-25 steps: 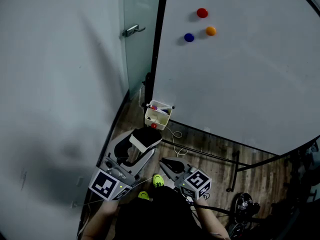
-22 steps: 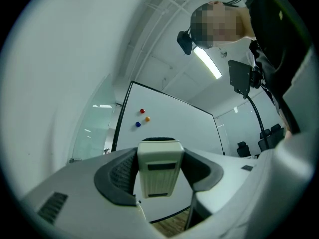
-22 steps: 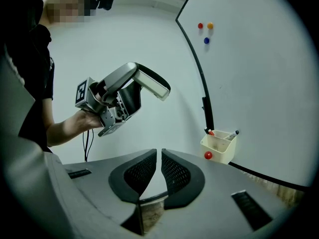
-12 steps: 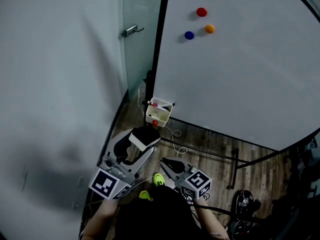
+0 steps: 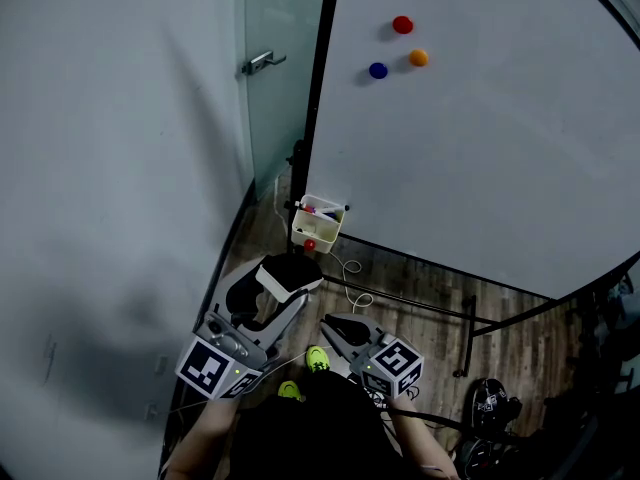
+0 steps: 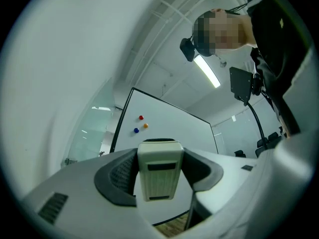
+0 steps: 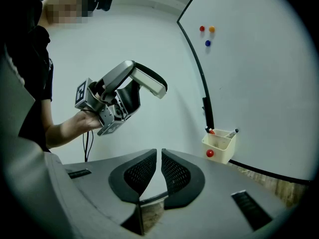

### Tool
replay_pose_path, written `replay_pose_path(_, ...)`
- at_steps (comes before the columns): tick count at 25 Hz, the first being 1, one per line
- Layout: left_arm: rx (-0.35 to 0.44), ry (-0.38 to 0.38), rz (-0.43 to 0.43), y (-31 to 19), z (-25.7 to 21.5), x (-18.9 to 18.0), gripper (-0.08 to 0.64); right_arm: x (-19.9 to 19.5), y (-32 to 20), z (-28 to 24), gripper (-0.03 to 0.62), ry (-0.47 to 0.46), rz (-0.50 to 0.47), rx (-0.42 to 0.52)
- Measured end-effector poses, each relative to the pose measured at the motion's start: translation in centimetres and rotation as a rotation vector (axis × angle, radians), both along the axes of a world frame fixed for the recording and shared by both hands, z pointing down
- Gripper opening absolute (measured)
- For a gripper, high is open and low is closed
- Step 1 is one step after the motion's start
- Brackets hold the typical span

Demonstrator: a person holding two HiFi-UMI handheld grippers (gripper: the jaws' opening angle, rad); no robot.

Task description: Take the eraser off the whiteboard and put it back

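Note:
My left gripper is shut on the eraser, a white block with a dark felt side, held away from the whiteboard. In the left gripper view the eraser fills the gap between the dark pads. The right gripper view shows the left gripper raised at the left, with the eraser at its tip. My right gripper sits low beside it. Its jaws are shut with nothing between them.
Red, orange and blue magnets stick to the board's upper part. A cream bin with markers hangs at the board's lower left corner. A glass door with a handle stands left of the board. The board's stand rests on wooden floor.

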State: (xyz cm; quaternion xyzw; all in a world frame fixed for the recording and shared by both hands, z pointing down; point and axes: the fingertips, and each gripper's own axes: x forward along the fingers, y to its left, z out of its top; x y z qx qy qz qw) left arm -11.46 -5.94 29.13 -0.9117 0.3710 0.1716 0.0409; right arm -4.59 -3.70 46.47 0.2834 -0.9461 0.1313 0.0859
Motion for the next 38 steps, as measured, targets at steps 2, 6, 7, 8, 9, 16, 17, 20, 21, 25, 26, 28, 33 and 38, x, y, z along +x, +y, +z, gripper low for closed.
replay_pose_path(2,0.007,0.006,0.000,0.2,-0.3,-0.1,0.284,0.0,0.2,0.0,0.035,0.001,-0.001,0.001)
replay_pose_path(6,0.012,0.013,0.001,0.4,-0.4,-0.2,0.284,0.2,0.4,-0.2,0.037,-0.001,0.002,0.011)
replay_pose_path(7,0.008,0.016,0.003,0.5,-0.4,-0.2,0.284,0.2,0.4,-0.3,0.040,-0.003,0.002,0.016)
replay_pose_path(8,0.004,0.019,0.006,0.5,-0.3,-0.2,0.284,0.2,0.4,-0.5,0.040,-0.005,0.001,0.022)
replay_pose_path(9,-0.001,0.022,0.013,0.5,-0.2,-0.2,0.284,0.2,0.4,-0.8,0.045,-0.007,-0.001,0.030)
replay_pose_path(16,-0.043,-0.017,0.107,0.8,1.5,0.6,0.284,-0.4,0.3,-2.6,0.163,-0.015,-0.021,0.102)
replay_pose_path(17,-0.048,-0.021,0.109,0.9,1.7,0.6,0.284,-0.5,0.3,-2.7,0.169,-0.014,-0.021,0.105)
replay_pose_path(20,-0.058,-0.024,0.111,0.9,2.1,0.5,0.284,-0.5,0.4,-2.7,0.173,-0.024,-0.024,0.103)
replay_pose_path(21,-0.060,-0.022,0.112,0.9,2.1,0.5,0.284,-0.6,0.5,-2.6,0.175,-0.026,-0.025,0.101)
replay_pose_path(25,-0.064,-0.015,0.108,0.7,2.2,0.3,0.284,-0.9,0.7,-2.3,0.175,-0.025,-0.029,0.093)
replay_pose_path(26,-0.065,-0.015,0.107,0.6,2.3,0.3,0.284,-1.0,0.7,-2.3,0.175,-0.026,-0.028,0.088)
replay_pose_path(28,-0.067,-0.015,0.106,0.3,2.4,0.3,0.284,-1.2,0.7,-2.0,0.175,-0.029,-0.027,0.075)
replay_pose_path(33,-0.074,-0.017,0.098,-0.7,2.7,0.6,0.284,-1.1,0.6,-1.2,0.175,-0.029,-0.032,0.062)
replay_pose_path(38,-0.089,-0.021,0.075,-2.8,2.9,0.8,0.285,-0.5,-1.0,-0.7,0.175,-0.030,-0.032,0.039)
